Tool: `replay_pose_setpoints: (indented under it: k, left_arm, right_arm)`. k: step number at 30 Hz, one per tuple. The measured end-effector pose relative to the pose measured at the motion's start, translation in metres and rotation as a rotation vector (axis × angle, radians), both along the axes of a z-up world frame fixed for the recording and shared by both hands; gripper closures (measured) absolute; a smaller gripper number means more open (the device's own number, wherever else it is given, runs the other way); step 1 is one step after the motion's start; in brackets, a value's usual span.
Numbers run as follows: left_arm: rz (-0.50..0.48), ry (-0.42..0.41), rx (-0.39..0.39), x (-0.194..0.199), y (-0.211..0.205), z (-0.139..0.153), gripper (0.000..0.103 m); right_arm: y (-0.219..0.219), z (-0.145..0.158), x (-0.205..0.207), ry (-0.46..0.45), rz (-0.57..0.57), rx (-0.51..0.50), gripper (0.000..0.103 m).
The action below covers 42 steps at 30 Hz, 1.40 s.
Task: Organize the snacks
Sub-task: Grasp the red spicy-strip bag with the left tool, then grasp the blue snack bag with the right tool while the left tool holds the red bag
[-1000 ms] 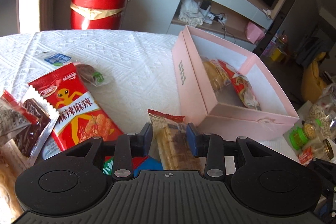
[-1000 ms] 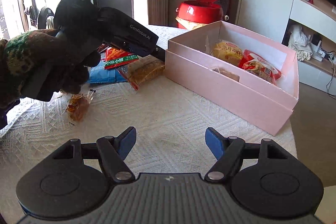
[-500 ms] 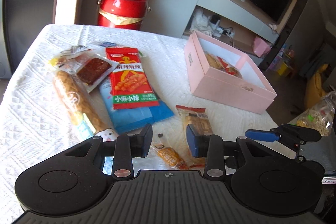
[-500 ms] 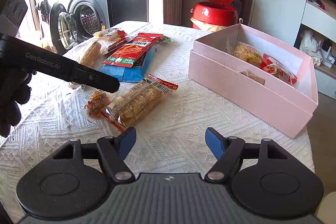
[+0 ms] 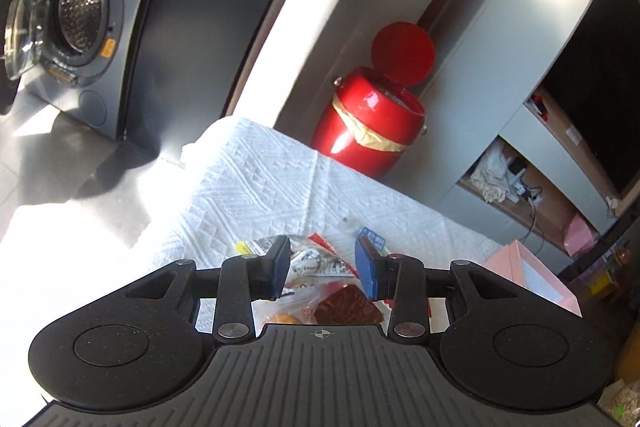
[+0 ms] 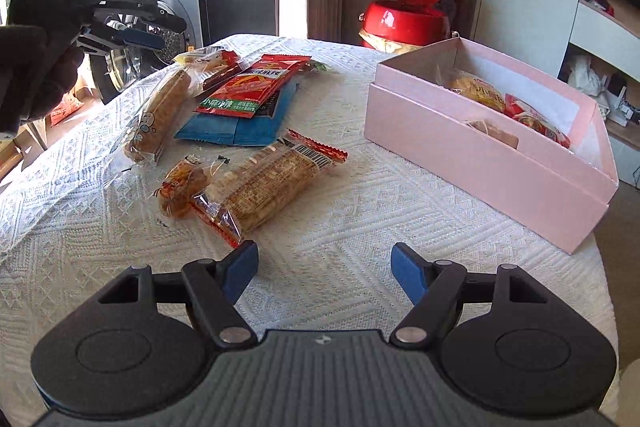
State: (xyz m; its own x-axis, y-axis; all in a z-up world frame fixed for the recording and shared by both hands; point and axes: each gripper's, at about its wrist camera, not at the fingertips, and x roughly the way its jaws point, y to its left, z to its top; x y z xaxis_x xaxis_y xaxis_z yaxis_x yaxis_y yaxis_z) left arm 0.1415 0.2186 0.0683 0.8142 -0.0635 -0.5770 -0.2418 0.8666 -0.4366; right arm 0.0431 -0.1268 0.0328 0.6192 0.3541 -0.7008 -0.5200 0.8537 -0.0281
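My left gripper (image 5: 323,267) hangs open and empty over the far-left pile of snacks, above a dark brown packet (image 5: 344,307). From the right wrist it shows as the left gripper (image 6: 134,37), held in the air by a gloved hand. The right gripper (image 6: 324,267) is open and empty, low over the white tablecloth (image 6: 360,227), just short of a long cracker pack (image 6: 272,183). A small orange snack (image 6: 184,183) touches that pack. Further back lie a bread stick pack (image 6: 160,115), a red spicy pack (image 6: 256,83) and a blue pack (image 6: 240,127). The pink box (image 6: 500,163) at the right holds a yellow pack (image 6: 476,91) and a red pack (image 6: 532,119).
A red bin (image 6: 408,15) with its lid up stands behind the table. A washing machine (image 5: 76,19) with its door open is off the table's far left. Shelves with clutter sit behind the box. The table's right edge runs just past the box.
The left gripper has pulled away from the cracker pack, which now lies mid-table, and has swung left and upward, rolling to face the washing machine. The right gripper has hardly moved.
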Motion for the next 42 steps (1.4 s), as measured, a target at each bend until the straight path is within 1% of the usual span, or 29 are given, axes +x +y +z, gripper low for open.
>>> replay_pose_setpoints:
  k: [1, 3, 6, 8, 9, 10, 11, 14, 15, 16, 17, 18, 19, 20, 21, 24, 25, 27, 28, 29, 34, 36, 39, 42]
  left_arm:
    - [-0.013, 0.009, 0.013, 0.006, -0.004, 0.001, 0.063]
    - [-0.078, 0.007, 0.037, 0.010, -0.020, 0.002, 0.063]
    - [-0.221, 0.026, 0.086, 0.002, -0.060, -0.001, 0.063]
    - [-0.303, 0.055, 0.146, -0.003, -0.088, -0.008, 0.063]
    - [-0.326, 0.067, 0.172, -0.004, -0.098, -0.011, 0.063]
    - [-0.347, 0.078, 0.208, -0.004, -0.109, -0.015, 0.063]
    - [-0.356, 0.090, 0.261, -0.003, -0.120, -0.019, 0.063]
    - [-0.358, 0.120, 0.401, 0.002, -0.140, -0.031, 0.062]
    - [-0.360, 0.115, 0.438, 0.001, -0.145, -0.033, 0.059]
    - [-0.368, 0.112, 0.477, 0.001, -0.150, -0.034, 0.059]
    - [-0.378, 0.115, 0.488, 0.001, -0.149, -0.034, 0.059]
    - [-0.392, 0.122, 0.480, 0.001, -0.152, -0.034, 0.053]
    - [-0.412, 0.128, 0.450, 0.002, -0.150, -0.034, 0.047]
    - [-0.426, 0.124, 0.420, 0.003, -0.148, -0.033, 0.044]
    - [-0.430, 0.123, 0.402, 0.005, -0.145, -0.033, 0.043]
    - [-0.413, 0.116, 0.377, 0.007, -0.138, -0.031, 0.044]
    - [-0.396, 0.119, 0.382, 0.008, -0.138, -0.031, 0.044]
    - [-0.337, 0.137, 0.419, 0.013, -0.136, -0.031, 0.044]
    - [-0.324, 0.142, 0.422, 0.015, -0.134, -0.032, 0.041]
    - [-0.317, 0.140, 0.410, 0.019, -0.131, -0.033, 0.041]
    - [-0.300, 0.144, 0.383, 0.033, -0.127, -0.033, 0.040]
    - [-0.298, 0.148, 0.399, 0.035, -0.132, -0.033, 0.040]
    - [-0.313, 0.158, 0.429, 0.040, -0.141, -0.037, 0.033]
    - [-0.329, 0.158, 0.480, 0.042, -0.146, -0.042, 0.033]
  right_arm:
    - [-0.001, -0.001, -0.001, -0.006, -0.002, 0.005, 0.029]
    - [-0.002, -0.001, -0.002, -0.010, -0.001, 0.011, 0.029]
    - [-0.004, -0.002, -0.001, -0.002, -0.005, 0.032, 0.028]
    - [-0.003, -0.003, 0.001, -0.002, -0.008, 0.033, 0.028]
    - [-0.002, -0.003, 0.001, -0.003, -0.009, 0.031, 0.028]
    - [-0.001, -0.003, 0.000, -0.005, -0.010, 0.029, 0.027]
    - [-0.001, -0.003, 0.000, -0.007, -0.011, 0.028, 0.028]
    - [-0.001, -0.003, 0.000, -0.007, -0.015, 0.029, 0.028]
    - [-0.001, -0.003, -0.001, -0.008, -0.016, 0.029, 0.028]
    - [-0.001, -0.003, -0.001, -0.010, -0.018, 0.028, 0.027]
    - [-0.001, -0.003, -0.002, -0.011, -0.019, 0.028, 0.027]
    - [-0.001, -0.003, -0.002, -0.011, -0.020, 0.028, 0.027]
    - [-0.001, -0.003, -0.002, -0.011, -0.020, 0.029, 0.027]
    - [0.000, -0.003, -0.002, -0.010, -0.021, 0.030, 0.027]
    - [0.000, -0.003, -0.001, -0.010, -0.021, 0.031, 0.027]
    - [0.000, -0.003, -0.001, -0.011, -0.022, 0.031, 0.027]
    - [0.000, -0.003, -0.001, -0.011, -0.024, 0.032, 0.027]
    - [0.000, -0.003, -0.001, -0.011, -0.025, 0.033, 0.027]
    - [0.000, -0.003, -0.001, -0.012, -0.024, 0.032, 0.027]
    - [0.000, -0.003, -0.001, -0.012, -0.024, 0.031, 0.027]
    - [-0.001, -0.004, -0.001, -0.012, -0.023, 0.032, 0.027]
    - [-0.001, -0.004, -0.001, -0.012, -0.023, 0.032, 0.027]
    - [-0.001, -0.004, -0.001, -0.012, -0.023, 0.031, 0.027]
    - [-0.001, -0.004, -0.001, -0.012, -0.023, 0.031, 0.027]
